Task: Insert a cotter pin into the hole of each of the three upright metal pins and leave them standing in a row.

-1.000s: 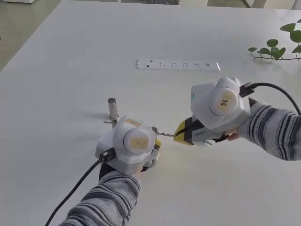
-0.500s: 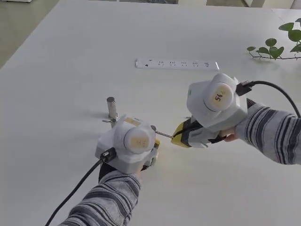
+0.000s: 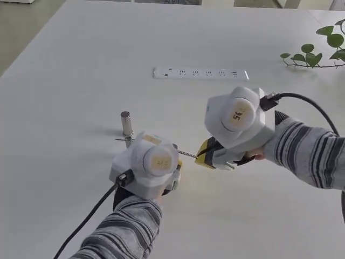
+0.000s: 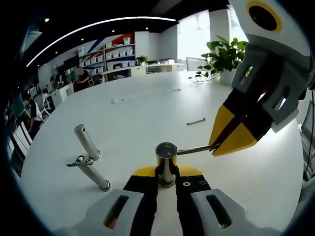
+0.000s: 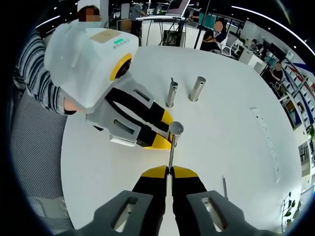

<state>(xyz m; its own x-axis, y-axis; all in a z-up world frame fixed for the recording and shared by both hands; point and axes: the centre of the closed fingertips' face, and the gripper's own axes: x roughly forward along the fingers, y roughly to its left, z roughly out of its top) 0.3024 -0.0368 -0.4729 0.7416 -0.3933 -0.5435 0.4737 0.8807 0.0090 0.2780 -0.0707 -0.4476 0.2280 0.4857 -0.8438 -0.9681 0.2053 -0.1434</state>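
The white table (image 3: 75, 70) is bright all over, lit from above. Shadows are soft and pale, like the one beside the metal pin (image 3: 126, 123). The head view is sharp. Both gripper views bend things near their edges: a ceiling light (image 4: 98, 23) looks curved, and a window (image 4: 193, 38) glows white.

The right gripper (image 5: 170, 170) pinched a cotter pin (image 5: 171, 152) between its closed yellow tips.
The far end of the cotter pin met a metal pin (image 5: 175, 129) clamped by the left gripper (image 5: 162, 132). Two other metal pins (image 5: 197, 88) stood beyond on the white table (image 5: 231, 123).
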